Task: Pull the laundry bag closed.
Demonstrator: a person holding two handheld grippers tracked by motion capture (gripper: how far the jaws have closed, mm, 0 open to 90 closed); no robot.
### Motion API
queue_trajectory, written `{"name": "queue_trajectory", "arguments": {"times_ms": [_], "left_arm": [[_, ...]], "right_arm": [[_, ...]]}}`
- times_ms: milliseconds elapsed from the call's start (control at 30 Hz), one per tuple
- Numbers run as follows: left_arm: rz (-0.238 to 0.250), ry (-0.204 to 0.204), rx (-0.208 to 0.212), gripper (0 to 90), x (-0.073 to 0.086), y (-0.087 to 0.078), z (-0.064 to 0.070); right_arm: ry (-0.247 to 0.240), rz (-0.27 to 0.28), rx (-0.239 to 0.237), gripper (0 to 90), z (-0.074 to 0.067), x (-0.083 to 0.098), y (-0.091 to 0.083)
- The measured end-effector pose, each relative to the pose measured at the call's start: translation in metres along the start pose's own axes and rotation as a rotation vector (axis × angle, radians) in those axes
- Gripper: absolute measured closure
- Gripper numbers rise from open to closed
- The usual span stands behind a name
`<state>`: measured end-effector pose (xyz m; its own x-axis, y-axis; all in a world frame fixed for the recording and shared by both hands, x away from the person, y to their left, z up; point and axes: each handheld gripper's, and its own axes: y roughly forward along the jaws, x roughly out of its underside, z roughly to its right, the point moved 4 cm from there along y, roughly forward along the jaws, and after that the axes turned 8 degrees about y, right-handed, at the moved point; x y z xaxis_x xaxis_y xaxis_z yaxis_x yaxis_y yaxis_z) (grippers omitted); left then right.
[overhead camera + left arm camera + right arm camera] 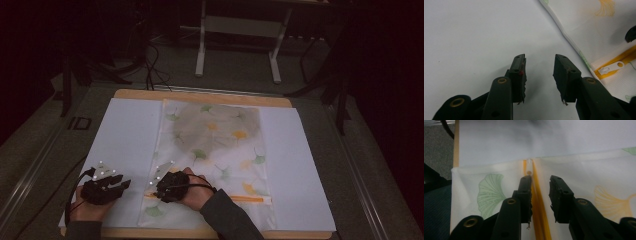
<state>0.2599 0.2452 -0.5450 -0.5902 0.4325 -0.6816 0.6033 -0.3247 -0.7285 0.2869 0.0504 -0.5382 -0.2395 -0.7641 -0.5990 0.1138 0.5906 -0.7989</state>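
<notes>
We see the left tongs (pixel 125 184) held low in the left hand (pixel 92 205) over the white paper sheet (pixel 125 130) that covers the wooden surface (pixel 200 96), pointing toward the cloth's near left edge, jaws apart with nothing between them. The right tongs (pixel 150 186) sit in the right hand (pixel 192 192), forearm coming in from the bottom edge, pointing left along the near end of the white fabric pillowcase printed with green and yellow ginkgo leaves (pixel 215 150). In the right gripper view the jaws stand apart astride the orange zipper strip (pixel 539 205), with the small white zipper pull (pixel 529 171) just beyond the tips; we cannot tell whether the pads touch it. The pillowcase lies flat along the middle of the sheet, and a greyish shape shows faintly inside its far half.
</notes>
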Motion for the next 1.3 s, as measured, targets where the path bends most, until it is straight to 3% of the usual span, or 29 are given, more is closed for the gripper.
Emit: {"name": "queue_trajectory", "arguments": {"times_ms": [467, 867, 1067, 1300], "left_arm": [[-0.004, 0.003, 0.003, 61.5, 0.0, 0.0, 0.0], [-0.006, 0.004, 0.004, 61.3, 0.0, 0.001, 0.001], [-0.006, 0.004, 0.003, 61.3, 0.0, 0.001, 0.001], [-0.012, 0.01, 0.009, 61.2, 0.0, 0.002, 0.002]], "right_arm": [[-0.051, -0.057, -0.025, 73.4, -0.009, -0.009, 0.017], [-0.053, -0.063, -0.036, 82.5, -0.006, -0.013, 0.024], [-0.075, -0.091, -0.028, 82.6, -0.008, -0.012, 0.028], [-0.06, -0.105, -0.048, 83.3, -0.006, -0.014, 0.03]]}}
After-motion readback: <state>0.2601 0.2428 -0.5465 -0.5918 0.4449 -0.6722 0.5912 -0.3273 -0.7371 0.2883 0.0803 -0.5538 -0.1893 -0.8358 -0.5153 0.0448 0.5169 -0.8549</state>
